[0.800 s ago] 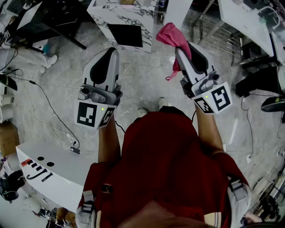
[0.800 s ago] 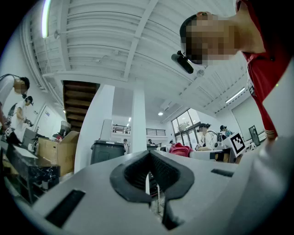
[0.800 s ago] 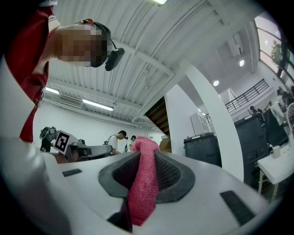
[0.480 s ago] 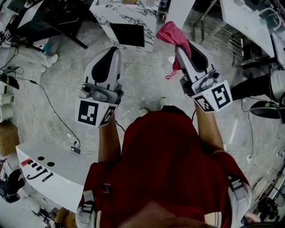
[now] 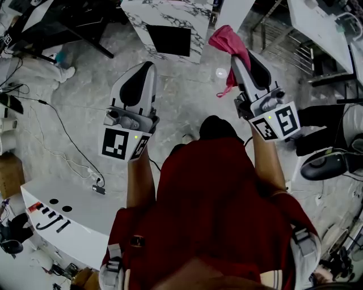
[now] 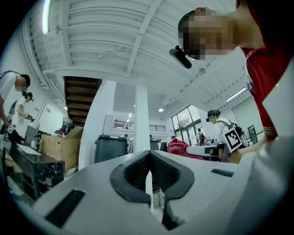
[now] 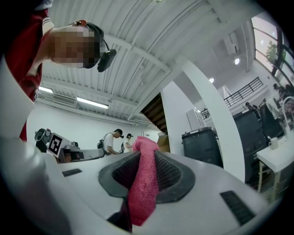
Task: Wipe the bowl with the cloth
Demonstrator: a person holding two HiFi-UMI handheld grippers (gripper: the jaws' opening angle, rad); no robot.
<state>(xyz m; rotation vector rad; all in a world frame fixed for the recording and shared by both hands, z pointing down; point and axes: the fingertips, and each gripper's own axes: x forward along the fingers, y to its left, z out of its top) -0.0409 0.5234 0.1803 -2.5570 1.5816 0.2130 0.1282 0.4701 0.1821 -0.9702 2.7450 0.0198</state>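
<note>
Cloth (image 7: 143, 183), pink and coarse-knit, is pinched between the dark pads of the right gripper (image 5: 237, 61), whose jaws are clamped on it. One bunch rises past the tips and a strip hangs below them. In the head view the cloth is held well above a pale grey floor (image 5: 187, 102), near the corner of a marble-patterned counter (image 5: 164, 14) with a dark panel (image 5: 167, 41) in its side.

The left gripper (image 5: 144, 68) is held about level with the right one and well apart from it. Its jaws are closed together, with only a thin slit between the pads and nothing in them. Each gripper carries a cube with black-and-white square markers at the end nearest the person: the left cube (image 5: 121, 145) and the right cube (image 5: 276, 121).

The person wears a red shirt (image 5: 210, 204), and one dark shoe (image 5: 214, 126) shows between the forearms. From above, a small round white thing (image 5: 221, 72) lies on the floor just beside the hanging strip. Thin black cables (image 5: 62, 133) trail across the floor at left, toward a white table (image 5: 79, 226) at lower left.

Both gripper views look up at a white ribbed ceiling (image 6: 105, 36). The left gripper view also takes in a white pillar (image 6: 141, 117) and a dark bin (image 6: 110, 148), with people standing in the background.
</note>
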